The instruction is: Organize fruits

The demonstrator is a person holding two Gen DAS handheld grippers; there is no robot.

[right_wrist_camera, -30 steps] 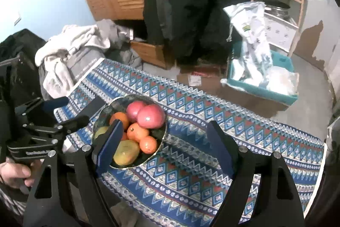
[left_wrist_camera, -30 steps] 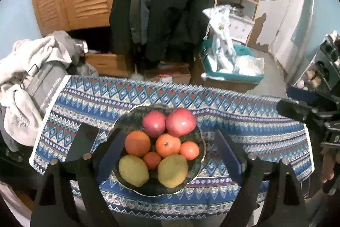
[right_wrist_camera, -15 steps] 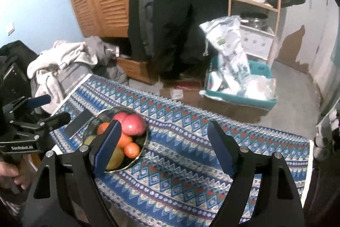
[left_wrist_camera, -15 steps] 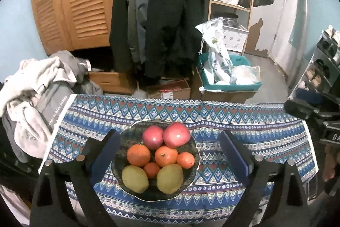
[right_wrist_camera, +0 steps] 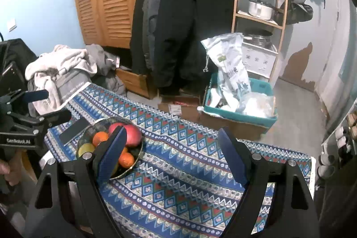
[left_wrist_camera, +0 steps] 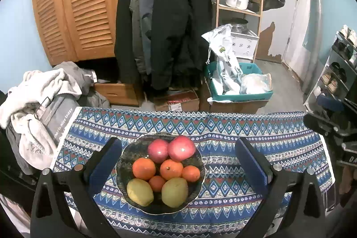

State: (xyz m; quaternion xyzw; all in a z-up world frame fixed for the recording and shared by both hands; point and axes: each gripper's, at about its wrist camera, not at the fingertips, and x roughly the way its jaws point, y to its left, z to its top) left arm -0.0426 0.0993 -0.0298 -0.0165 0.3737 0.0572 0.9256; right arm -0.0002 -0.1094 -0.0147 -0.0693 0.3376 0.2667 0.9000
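1. All eight fruits sit in the dark round speckled bowl [left_wrist_camera: 198, 187] near the patterned blue worktop's [left_wrist_camera: 256, 133] front-left corner.
2. The left gripper [left_wrist_camera: 178, 165] has just been opening, fingers wide and empty; the right gripper [right_wrist_camera: 176, 157] is open and empty.
3. Sorting looks finished.

Your left hand-held gripper [left_wrist_camera: 178, 162] has just been opening, jaws wide and empty; your right hand-held gripper [right_wrist_camera: 171, 153] gapes empty too.
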